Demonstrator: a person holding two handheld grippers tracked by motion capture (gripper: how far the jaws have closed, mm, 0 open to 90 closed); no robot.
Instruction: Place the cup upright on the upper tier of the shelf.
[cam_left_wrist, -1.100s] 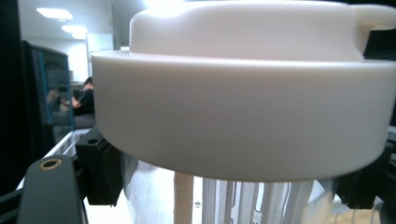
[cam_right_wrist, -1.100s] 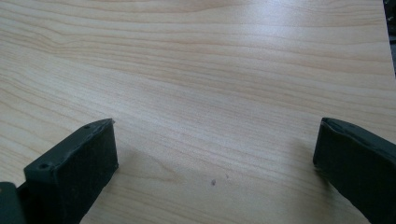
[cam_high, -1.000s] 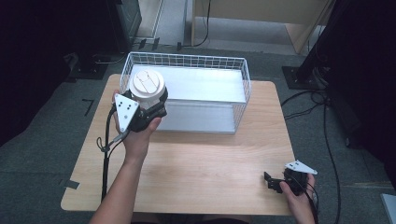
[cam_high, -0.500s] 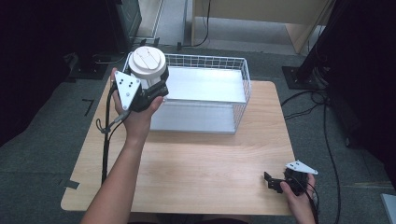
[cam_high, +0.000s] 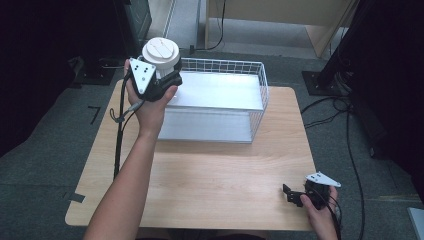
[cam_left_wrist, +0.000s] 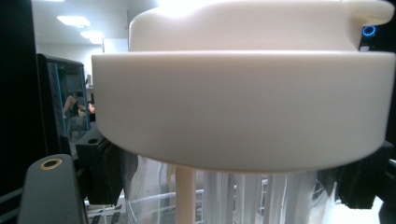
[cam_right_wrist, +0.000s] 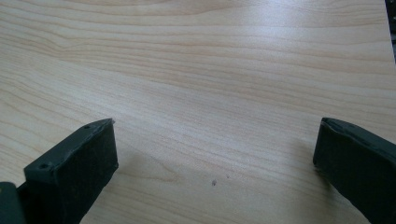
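A clear plastic cup with a white lid (cam_high: 160, 53) is held up in the air over the near-left corner of the white wire basket (cam_high: 260, 95). My left gripper (cam_high: 167, 75) is shut on the cup just under the lid. In the left gripper view the white lid (cam_left_wrist: 243, 88) looms close, with the clear cup body and a pale straw (cam_left_wrist: 185, 196) below it between the black pads (cam_left_wrist: 105, 170). My right gripper (cam_high: 292, 196) rests open at the table's near-right corner. Its jaws stand wide apart over bare wood (cam_right_wrist: 210, 107).
The wire basket sits on the far half of the wooden table (cam_high: 215, 175) and has a pale flat floor (cam_high: 220, 92). Dark equipment stands and cables (cam_high: 350, 130) lie on the floor to the right.
My left gripper has lifted the lidded cup upward and a little farther away, from beside the basket's left end to above its corner. The right gripper has stayed still.
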